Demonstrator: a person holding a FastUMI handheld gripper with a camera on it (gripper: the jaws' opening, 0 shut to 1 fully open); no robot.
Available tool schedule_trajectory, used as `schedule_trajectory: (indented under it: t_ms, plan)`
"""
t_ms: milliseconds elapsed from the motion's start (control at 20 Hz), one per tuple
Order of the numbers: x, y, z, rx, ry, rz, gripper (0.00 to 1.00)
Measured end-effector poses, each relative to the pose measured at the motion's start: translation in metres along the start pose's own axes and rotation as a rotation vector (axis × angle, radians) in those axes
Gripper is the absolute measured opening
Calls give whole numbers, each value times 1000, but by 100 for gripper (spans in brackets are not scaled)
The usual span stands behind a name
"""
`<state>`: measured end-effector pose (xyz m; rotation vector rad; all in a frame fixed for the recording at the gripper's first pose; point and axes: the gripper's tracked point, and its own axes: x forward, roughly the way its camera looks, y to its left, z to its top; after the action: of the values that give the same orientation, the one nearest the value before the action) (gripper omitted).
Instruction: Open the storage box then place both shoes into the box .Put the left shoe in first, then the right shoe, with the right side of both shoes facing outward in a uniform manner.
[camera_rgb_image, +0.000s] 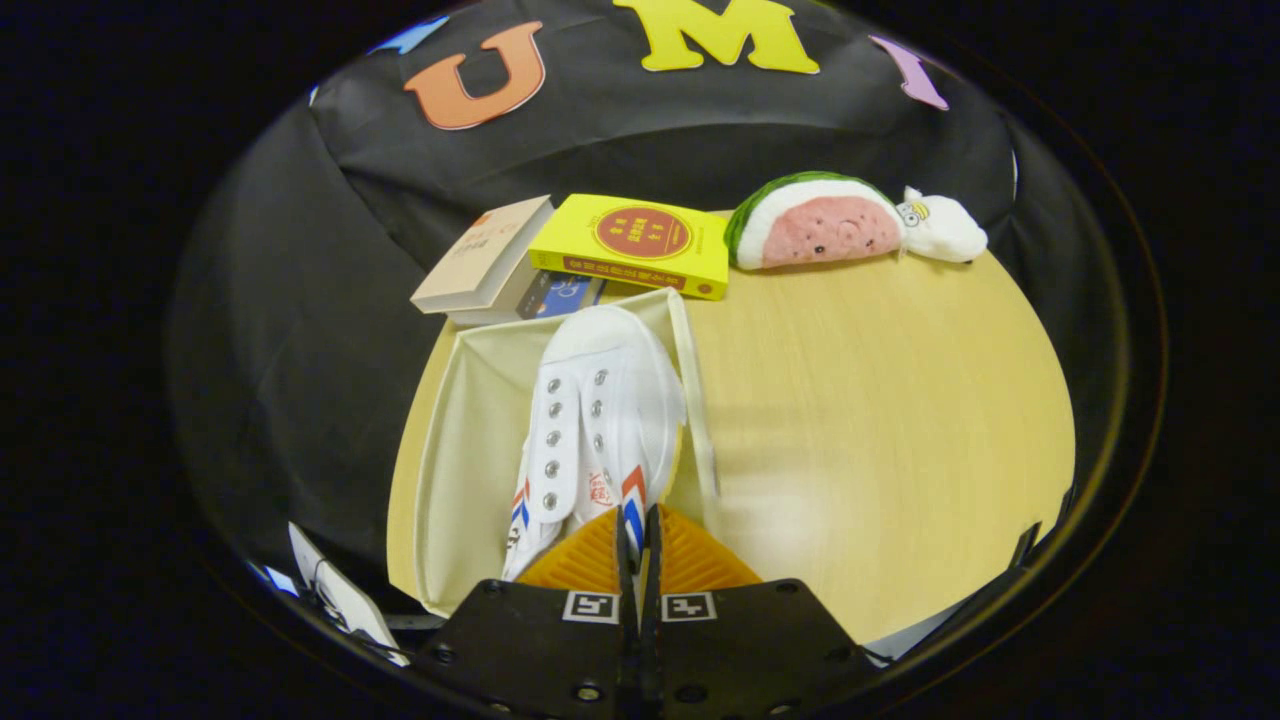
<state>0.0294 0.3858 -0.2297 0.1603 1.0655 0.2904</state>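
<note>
One white canvas lace-up shoe (598, 420) with red and blue side stripes hangs pinched at its heel collar, over the open cream fabric storage box (455, 440).

Fingers (640, 545) are clamped nearly together on a thin fold of the shoe's collar, toe pointing away towards the far edge of the round pale wooden desk (880, 420); whether the sole touches the box floor, I cannot tell. It looks light and floppy: soft canvas upper, stiffer rubber sole, so it will likely swing from this grip, and the collar rim seems the sensible hold. The box walls look limp too and may fold if nudged. Along the far edge lie a yellow book (635, 245), a beige book (485, 255), a watermelon-slice plush (815, 225) and a small white plush (940, 230).
</note>
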Motion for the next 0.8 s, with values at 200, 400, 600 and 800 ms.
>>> schedule_trajectory:
  t_ms: [200,400,600,800]
  plan:
    - [0,6,0,0,7,56,18]
    - [-19,3,14,-55,-71,55,64]
    - [-47,-5,29,-96,-168,39,87]
    - [-78,-19,43,-123,-273,9,96]
